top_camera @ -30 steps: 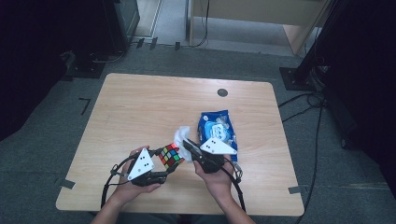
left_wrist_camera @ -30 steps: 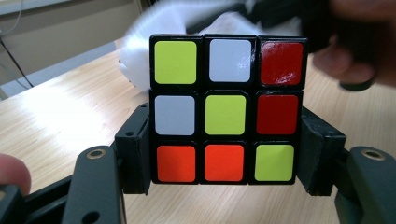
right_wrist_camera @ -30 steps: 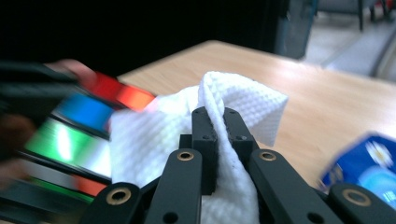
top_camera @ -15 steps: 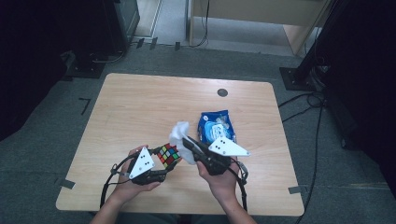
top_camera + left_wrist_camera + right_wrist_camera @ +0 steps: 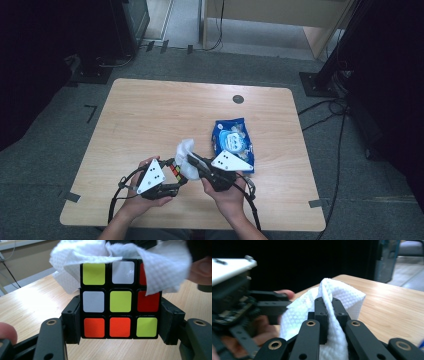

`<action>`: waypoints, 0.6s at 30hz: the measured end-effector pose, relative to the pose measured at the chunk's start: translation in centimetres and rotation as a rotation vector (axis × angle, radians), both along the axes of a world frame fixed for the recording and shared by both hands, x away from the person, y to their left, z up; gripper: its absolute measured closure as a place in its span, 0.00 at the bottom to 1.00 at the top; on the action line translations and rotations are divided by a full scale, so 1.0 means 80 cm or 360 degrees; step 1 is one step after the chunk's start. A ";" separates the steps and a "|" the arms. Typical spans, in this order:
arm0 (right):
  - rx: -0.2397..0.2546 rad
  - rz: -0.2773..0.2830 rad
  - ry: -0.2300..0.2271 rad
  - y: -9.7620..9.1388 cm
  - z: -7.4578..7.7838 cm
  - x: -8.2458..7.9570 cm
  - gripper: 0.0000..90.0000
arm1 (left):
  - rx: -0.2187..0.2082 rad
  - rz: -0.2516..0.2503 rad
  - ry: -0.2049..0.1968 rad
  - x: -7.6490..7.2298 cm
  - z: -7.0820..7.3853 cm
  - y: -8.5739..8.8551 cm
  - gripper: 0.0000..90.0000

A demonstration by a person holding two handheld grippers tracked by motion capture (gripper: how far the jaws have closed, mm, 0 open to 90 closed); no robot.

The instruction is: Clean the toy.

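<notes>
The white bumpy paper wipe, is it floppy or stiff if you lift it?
Probably floppy: the white dimpled paper wipe folds and droops around the shut right gripper pinching it. It looks very light, since a thin pinch holds it up. It likely bends easily, as it drapes over the colourful puzzle cube.

Two forearms come in from the bottom of the high view, and each hand holds a claw. The left claw point(image 5: 172, 181) sits low and points to the right, with its jaws squeezed tight on both sides of what it holds. The right claw point(image 5: 192, 161) points up and left toward it, jaws pinched almost together.
</notes>
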State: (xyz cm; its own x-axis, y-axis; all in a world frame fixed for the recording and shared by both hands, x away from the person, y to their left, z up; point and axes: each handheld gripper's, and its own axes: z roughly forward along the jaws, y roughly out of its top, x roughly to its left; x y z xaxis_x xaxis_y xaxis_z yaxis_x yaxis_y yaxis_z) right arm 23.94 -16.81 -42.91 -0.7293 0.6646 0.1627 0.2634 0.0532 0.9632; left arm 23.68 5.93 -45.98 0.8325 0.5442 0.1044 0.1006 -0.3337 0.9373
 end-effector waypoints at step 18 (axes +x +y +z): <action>-0.0167 -0.0308 0.0191 -0.043 -0.048 0.042 0.81 | -0.0078 0.0077 -0.0021 0.008 0.010 0.026 0.38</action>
